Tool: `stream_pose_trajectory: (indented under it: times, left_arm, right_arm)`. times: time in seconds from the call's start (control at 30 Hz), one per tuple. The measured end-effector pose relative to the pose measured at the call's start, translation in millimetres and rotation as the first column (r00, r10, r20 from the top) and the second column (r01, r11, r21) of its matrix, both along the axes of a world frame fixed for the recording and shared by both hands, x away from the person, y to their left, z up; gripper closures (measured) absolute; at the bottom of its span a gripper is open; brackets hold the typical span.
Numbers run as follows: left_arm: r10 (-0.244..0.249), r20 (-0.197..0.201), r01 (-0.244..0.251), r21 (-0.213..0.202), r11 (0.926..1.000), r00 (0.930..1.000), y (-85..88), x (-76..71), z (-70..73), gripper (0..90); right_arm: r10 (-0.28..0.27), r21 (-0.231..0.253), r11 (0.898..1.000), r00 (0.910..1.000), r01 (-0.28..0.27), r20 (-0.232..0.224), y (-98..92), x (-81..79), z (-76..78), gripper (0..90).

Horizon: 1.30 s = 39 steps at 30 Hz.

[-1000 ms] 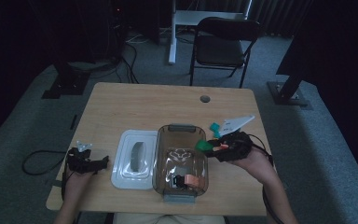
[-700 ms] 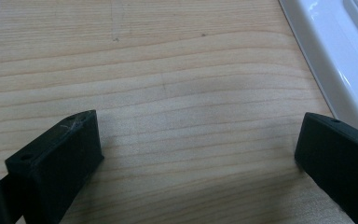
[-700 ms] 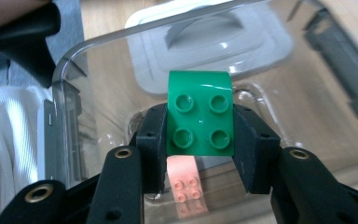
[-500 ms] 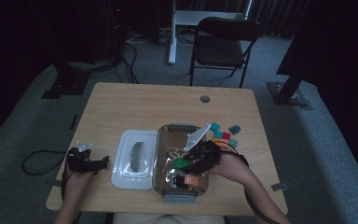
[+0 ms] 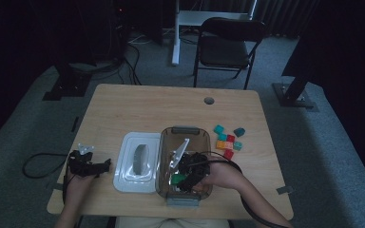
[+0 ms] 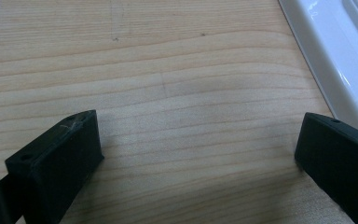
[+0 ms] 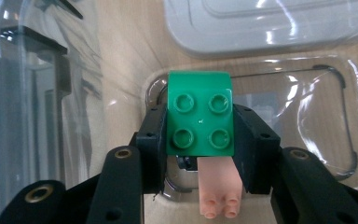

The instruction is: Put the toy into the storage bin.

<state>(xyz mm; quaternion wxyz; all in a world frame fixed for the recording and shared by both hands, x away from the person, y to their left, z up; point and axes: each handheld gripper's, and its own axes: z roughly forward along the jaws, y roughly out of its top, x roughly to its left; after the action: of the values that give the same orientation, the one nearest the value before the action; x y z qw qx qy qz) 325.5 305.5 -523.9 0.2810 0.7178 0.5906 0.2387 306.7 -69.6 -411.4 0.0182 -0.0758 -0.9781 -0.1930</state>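
Right gripper view puts you right up close: the right gripper has its jaws clamped on a green brick, studs facing the camera, one pad on each side. Just under it, lower in the picture, there's a pale pink brick whose studs point toward the bottom edge; can't tell if it's attached to the green one or just lying there. Behind both you see the clear floor and walls of the plastic bin, so the brick is hanging inside the bin.

Left gripper view is dull by comparison: the left gripper sits low over bare wood, jaws spread wide with nothing between them, and the white lid cuts across the corner.

From the high view, that left gripper is parked near the desk's front left, same spot as a second ago. The right gripper is the thing that changed: a second back it was out over the desk to the right of the bin with the green brick in it, half a second back it was crossing the bin's rim, and now it's down inside the bin's near end.

Farther out, the lid lies flat beside the bin's left side. A little cluster of loose bricks, teal, red, orange, sits on the desk just right of the bin, and a folding chair stands beyond the far edge.
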Motion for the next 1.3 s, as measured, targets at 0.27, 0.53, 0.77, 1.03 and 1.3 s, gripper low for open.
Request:
stream_pose_trajectory:
  times: [0.27,0.53,0.77,1.03,1.3]
  left_arm:
    - [0.0,0.0,0.0,-0.001,1.0,1.0,0.0,-0.1,0.0,0.9]
    - [0.0,0.0,0.0,-0.001,1.0,1.0,0.0,-0.1,0.0,0.9]
    - [0.0,0.0,0.0,0.0,1.0,1.0,0.0,-0.1,0.0,0.9]
    - [0.0,0.0,0.0,0.0,1.0,1.0,0.0,-0.1,0.0,0.9]
    - [0.0,0.0,0.0,-0.001,1.0,1.0,-0.1,-0.2,0.0,0.9]
  right_arm:
    - [-0.003,-0.06,0.998,1.0,0.003,0.01,3.9,-0.6,-7.0,58.5]
    - [-0.022,-0.078,0.997,0.9997,0.021,-0.013,1.0,0.8,-8.2,53.5]
    - [-0.033,-0.036,0.999,0.9995,0.033,-0.001,-3.7,-1.1,-3.0,52.9]
    - [-0.098,0.057,0.994,0.9951,0.097,0.015,-22.7,-0.8,14.7,51.6]
    - [-0.196,0.168,0.968,0.9805,0.189,0.021,-47.2,3.5,33.8,46.9]
